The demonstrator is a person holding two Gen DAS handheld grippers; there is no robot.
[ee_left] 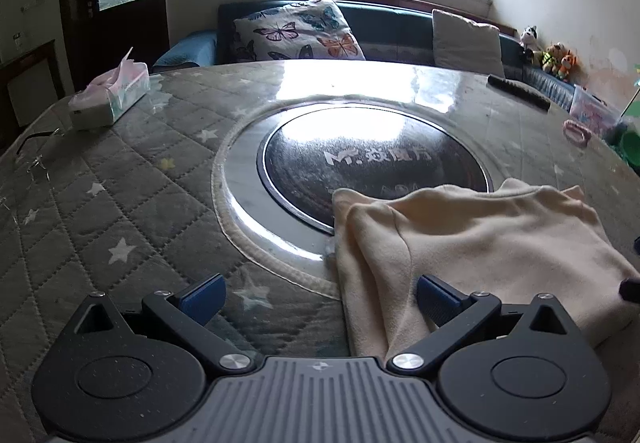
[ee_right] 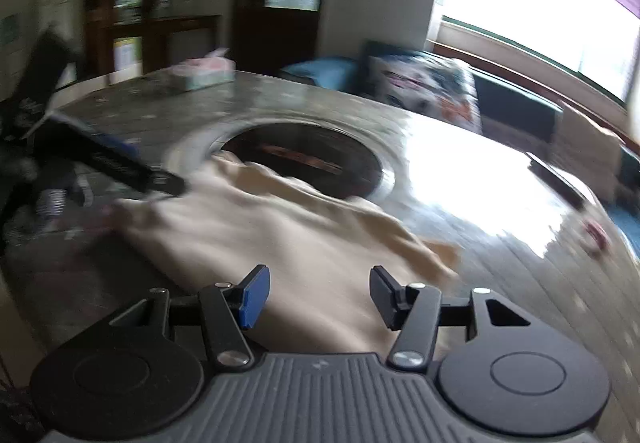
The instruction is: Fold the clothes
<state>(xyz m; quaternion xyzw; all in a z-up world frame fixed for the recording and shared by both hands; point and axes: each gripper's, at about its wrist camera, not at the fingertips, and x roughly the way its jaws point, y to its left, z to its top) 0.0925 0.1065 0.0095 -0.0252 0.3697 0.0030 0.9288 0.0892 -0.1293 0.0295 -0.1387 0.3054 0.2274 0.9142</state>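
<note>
A cream garment (ee_left: 472, 243) lies folded on the round table (ee_left: 132, 179), partly over the dark centre disc (ee_left: 372, 159). My left gripper (ee_left: 320, 299) is open and empty, low over the table at the garment's left edge; its right finger sits over the cloth. In the blurred right wrist view the same garment (ee_right: 280, 235) spreads ahead. My right gripper (ee_right: 316, 295) is open and empty just above the cloth's near part. The left gripper shows there as a dark blurred shape (ee_right: 116, 163) at the garment's far left corner.
A tissue box (ee_left: 110, 95) sits at the table's far left. A dark remote (ee_left: 520, 91), a pink ring (ee_left: 576, 131) and a clear box (ee_left: 592, 111) lie at the far right. A sofa with a butterfly pillow (ee_left: 300, 31) stands behind the table.
</note>
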